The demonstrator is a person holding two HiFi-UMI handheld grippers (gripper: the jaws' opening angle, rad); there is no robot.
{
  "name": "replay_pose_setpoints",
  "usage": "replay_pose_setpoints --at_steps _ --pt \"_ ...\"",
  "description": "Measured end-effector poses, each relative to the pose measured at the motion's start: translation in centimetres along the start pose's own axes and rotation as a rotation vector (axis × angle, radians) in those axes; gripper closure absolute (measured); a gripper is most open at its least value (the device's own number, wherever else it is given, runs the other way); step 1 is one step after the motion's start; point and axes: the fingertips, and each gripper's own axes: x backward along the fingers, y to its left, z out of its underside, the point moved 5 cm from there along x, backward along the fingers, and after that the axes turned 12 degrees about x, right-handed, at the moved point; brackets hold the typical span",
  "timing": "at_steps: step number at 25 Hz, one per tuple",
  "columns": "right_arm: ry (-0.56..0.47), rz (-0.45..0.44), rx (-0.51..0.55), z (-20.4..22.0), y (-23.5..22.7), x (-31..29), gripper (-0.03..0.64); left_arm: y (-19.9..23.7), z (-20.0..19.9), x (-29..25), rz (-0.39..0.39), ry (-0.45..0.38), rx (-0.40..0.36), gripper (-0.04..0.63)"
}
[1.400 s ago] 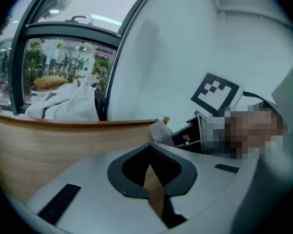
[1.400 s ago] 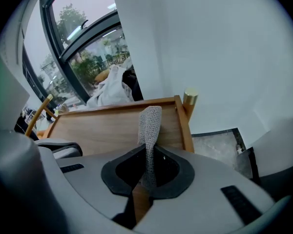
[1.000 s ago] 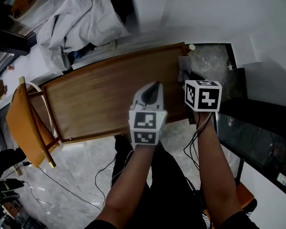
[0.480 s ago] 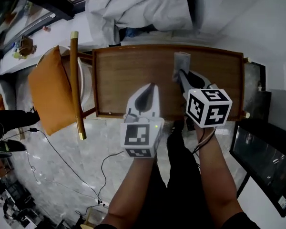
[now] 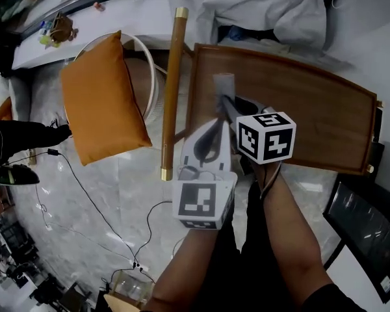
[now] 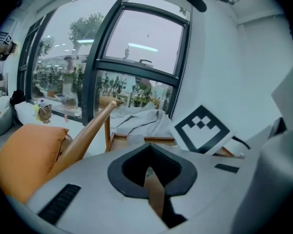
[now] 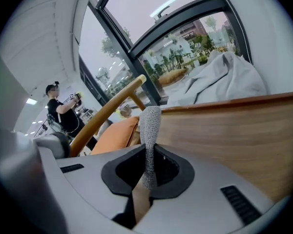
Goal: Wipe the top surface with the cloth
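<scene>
The right claw (image 5: 227,101) pinches the grey cloth (image 5: 224,83), a narrow strip pointing straight ahead off its tips, over the left end of the bench (image 5: 312,119). The left claw (image 5: 214,121) is closed and empty, just beside.

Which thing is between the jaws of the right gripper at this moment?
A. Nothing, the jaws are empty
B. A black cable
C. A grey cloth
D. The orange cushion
C: in the right gripper view, the right gripper has its jaws closed on the grey cloth, which stands up in front of the wooden table top.
</scene>
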Motion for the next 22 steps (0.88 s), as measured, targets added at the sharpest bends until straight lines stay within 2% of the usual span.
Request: replay_pose_setpoints --at_steps 10,22 --pt "0.051 -0.057 -0.027 1.0 3.3 -5.4 0.580 3.1 -2.8 2.4 0.007 -0.038 0.006 0.584" --pt "0.197 0.019 0.067 2.1 2.7 -5.9 0.580 3.0 -2.9 1.8 0.037 -0.030 -0.009 0.584"
